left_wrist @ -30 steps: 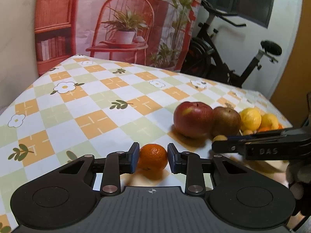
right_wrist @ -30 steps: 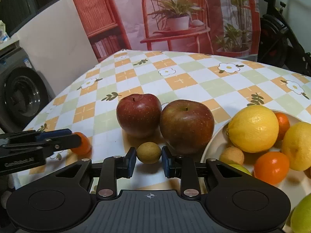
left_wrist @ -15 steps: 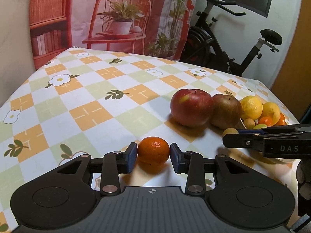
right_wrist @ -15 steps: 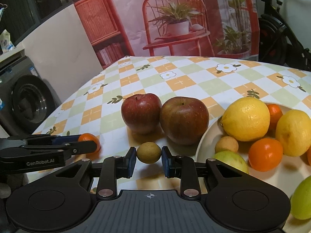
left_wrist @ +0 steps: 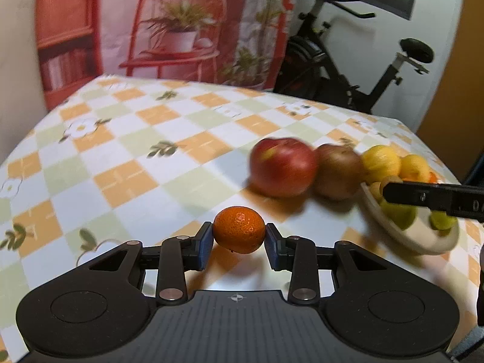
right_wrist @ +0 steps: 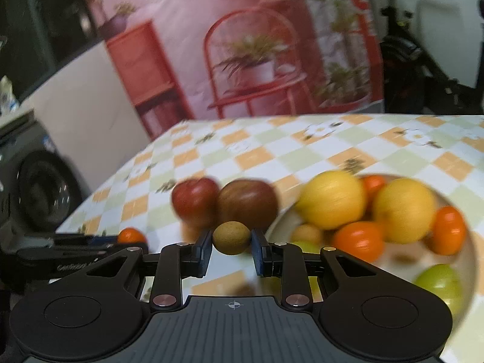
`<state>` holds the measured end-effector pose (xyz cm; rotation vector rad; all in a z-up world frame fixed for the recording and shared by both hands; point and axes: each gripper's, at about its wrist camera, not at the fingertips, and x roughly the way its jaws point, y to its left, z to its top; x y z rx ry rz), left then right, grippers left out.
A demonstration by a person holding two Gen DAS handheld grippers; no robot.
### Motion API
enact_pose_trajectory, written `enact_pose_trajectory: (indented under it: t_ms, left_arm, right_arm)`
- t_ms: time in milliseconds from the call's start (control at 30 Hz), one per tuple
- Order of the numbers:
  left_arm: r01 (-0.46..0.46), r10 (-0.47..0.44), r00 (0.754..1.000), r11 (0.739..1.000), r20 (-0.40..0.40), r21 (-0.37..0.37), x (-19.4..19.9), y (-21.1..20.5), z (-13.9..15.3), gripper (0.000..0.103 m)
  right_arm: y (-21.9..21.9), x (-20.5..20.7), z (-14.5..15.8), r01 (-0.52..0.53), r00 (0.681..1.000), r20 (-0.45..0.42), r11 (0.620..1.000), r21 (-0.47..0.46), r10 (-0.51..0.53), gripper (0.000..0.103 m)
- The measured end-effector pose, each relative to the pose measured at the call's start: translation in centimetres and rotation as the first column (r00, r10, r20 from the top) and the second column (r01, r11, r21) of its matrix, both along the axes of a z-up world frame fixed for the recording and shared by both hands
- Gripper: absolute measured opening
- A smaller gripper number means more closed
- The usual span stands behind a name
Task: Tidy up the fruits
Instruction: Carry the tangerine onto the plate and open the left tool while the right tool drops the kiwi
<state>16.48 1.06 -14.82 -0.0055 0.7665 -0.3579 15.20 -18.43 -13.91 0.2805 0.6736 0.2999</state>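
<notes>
An orange tangerine (left_wrist: 239, 230) sits pinched between the blue pads of my left gripper (left_wrist: 239, 239), just above the checked tablecloth (left_wrist: 136, 151). My right gripper (right_wrist: 231, 242) is shut on a small round tan fruit (right_wrist: 231, 237), held in the air at the near left rim of the white plate (right_wrist: 472, 242). The plate holds lemons (right_wrist: 332, 199), tangerines and green fruits. Two red apples (right_wrist: 195, 199) (right_wrist: 246, 204) stand side by side on the cloth left of the plate. The right gripper (left_wrist: 432, 199) shows over the plate in the left wrist view.
An exercise bike (left_wrist: 348, 69) stands behind the table's far right corner. A printed backdrop with a red chair (left_wrist: 181, 30) hangs beyond the far edge. A washing machine (right_wrist: 39, 187) stands off the table's left side. The left gripper's body (right_wrist: 75, 251) lies at the lower left of the right wrist view.
My right gripper has carried the tan fruit rightward, from in front of the apples to the plate's rim. The left gripper's pads widened slightly around the tangerine and still hold it.
</notes>
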Motion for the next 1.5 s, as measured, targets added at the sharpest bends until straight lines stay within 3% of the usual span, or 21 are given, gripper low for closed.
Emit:
enact_pose_trajectory:
  t_ms: [200,367,767,1067,1500]
  left_arm:
    - [0.121,-0.120,0.992,0.993,0.043,-0.002,-0.7,-3.7,1.8,0.039]
    - [0.238,-0.239,0.970,0.971,0.052,0.019,-1.2,-8.1,2.3,0.039]
    - [0.436,-0.441,0.896,0.896,0.049,0.080,-2.1,-16.0,1.2,0.039]
    - [0.486,-0.491,0.871,0.866,0.017,0.119,-2.5,-17.3,0.1,0.039]
    - [0.470,-0.471,0.882,0.876,-0.011,0.105,-2.8,-17.1,0.0,0.039]
  right_arm:
    - [-5.6,-1.9,0.5,0.139,0.990,0.035,0.990,0.032,-0.140,0.026]
    - [-9.9,-3.8,-0.2,0.245,0.968,0.040,0.968,0.055,-0.247,0.026]
    - [-13.8,-5.0,-1.6,0.292,0.955,0.035,0.953,0.077,-0.296,0.026]
    - [-13.8,-4.4,-2.6,0.289,0.956,0.016,0.954,0.083,-0.291,0.026]
    - [-14.0,-4.7,-2.5,0.303,0.952,0.019,0.949,0.089,-0.306,0.030]
